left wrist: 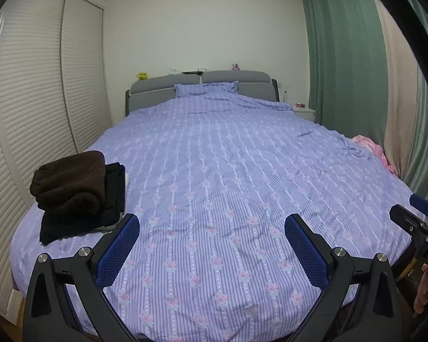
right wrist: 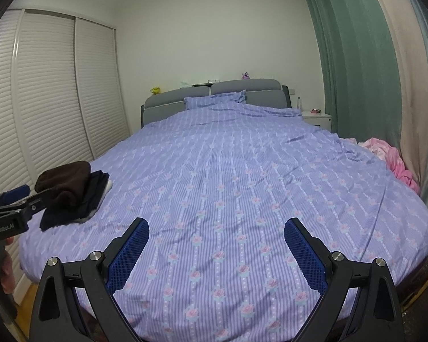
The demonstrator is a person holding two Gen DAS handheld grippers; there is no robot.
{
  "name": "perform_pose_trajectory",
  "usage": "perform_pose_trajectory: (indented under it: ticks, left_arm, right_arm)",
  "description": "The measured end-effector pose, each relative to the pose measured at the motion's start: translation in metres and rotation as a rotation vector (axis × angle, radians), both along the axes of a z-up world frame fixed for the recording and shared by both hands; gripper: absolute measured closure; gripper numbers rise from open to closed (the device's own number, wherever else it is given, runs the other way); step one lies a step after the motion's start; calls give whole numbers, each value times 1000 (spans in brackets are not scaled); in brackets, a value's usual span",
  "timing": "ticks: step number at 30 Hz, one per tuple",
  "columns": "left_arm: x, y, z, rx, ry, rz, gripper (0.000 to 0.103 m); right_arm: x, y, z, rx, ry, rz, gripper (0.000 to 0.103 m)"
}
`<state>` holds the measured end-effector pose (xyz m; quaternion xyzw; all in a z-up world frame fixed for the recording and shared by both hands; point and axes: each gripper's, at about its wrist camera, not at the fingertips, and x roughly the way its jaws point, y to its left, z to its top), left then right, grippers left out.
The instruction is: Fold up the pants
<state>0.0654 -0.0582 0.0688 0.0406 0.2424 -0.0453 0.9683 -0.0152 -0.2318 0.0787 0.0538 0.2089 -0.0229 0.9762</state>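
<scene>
Holding both tools above the foot edge of the bed point(left wrist: 214, 171), I log the following. Left gripper point(left wrist: 211, 228): jaws wide apart, nothing between them, over bare bedspread. Right gripper point(right wrist: 216, 230): jaws likewise wide apart and empty; its body also shows at the right margin of the left view. Stack of folded clothes point(left wrist: 77, 193): near the bed's left edge toward the foot corner, a brown folded piece point(right wrist: 65, 179) resting on darker folded garments point(right wrist: 91, 196), with something pale under them; whether these are pants I judge likely but cannot confirm. Pink bundle of cloth point(right wrist: 396, 159): at the right edge of the bed, crumpled, unfolded; I cannot tell what kind of garment it is. No pants lie spread on the middle of the bed, so I judge the next garment has not yet been fetched. Risks noted: reaching left could knock the brown piece off the stack, since it sits loosely on top; pinching the bedspread along with any garment would drag the cover and wrinkle the working surface; the pink bundle lies close to the edge and could slip off if tugged sideways.
</scene>
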Motion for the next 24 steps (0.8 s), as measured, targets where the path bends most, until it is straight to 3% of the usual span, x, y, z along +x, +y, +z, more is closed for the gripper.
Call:
perform_pose_trajectory:
  ticks: [24]
  left_arm:
    - [-7, -4, 3, 27, 15, 23, 0]
  right_arm:
    - [0, 3, -5, 7, 21, 11, 6]
